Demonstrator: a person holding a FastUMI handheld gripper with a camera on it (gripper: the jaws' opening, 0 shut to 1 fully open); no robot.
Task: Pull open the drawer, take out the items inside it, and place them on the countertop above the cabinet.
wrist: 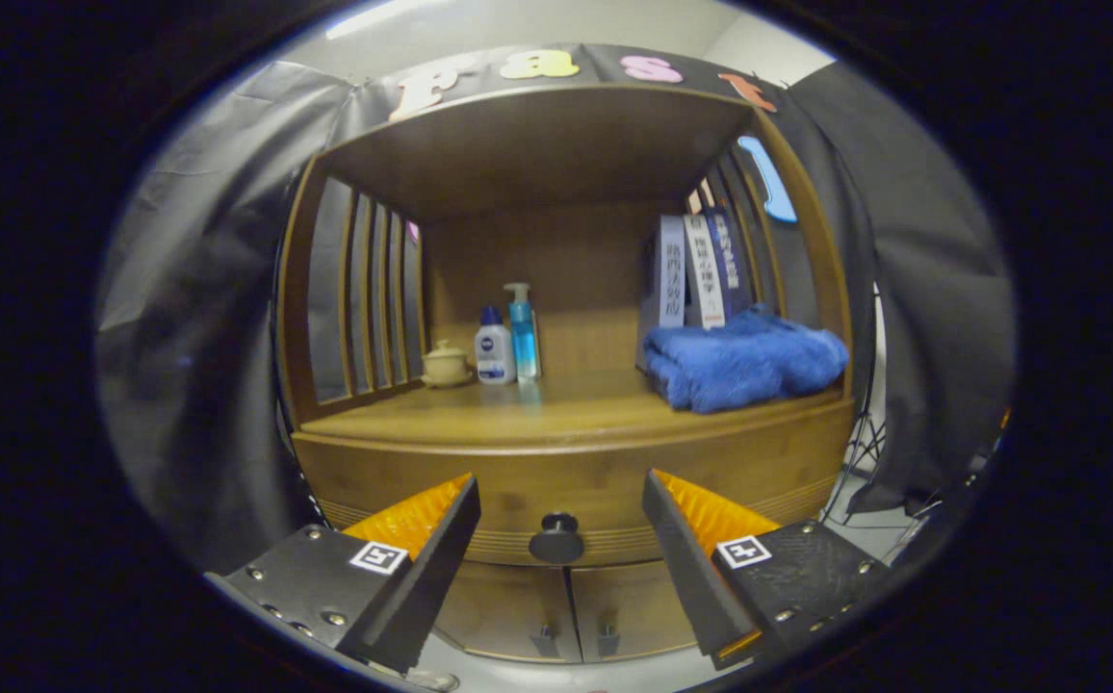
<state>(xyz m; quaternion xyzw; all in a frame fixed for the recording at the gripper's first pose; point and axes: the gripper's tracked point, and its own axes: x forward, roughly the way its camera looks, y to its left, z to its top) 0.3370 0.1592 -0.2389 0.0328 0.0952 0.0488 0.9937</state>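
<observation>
Wooden drawer (576, 500), shut, is faced by the gripper (561, 500), spread wide, its knob (556, 537) seen between the fingers. Beyond, the bench (556, 409) is left bare in front; bottles (508, 337) and towel (744, 358) are set toward its sides.

Drawer (566, 500) closed, contents hidden; books (701, 269) partly hidden behind towel (744, 361).

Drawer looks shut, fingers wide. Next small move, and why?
Probably ease the gripper straight forward until the drawer knob sits between the fingers, then close on it. The drawer is shut flush in the cabinet, the open fingers flank the knob without touching it, and the knob lies just ahead, roughly centred in the gap, so no sideways correction seems needed.
</observation>
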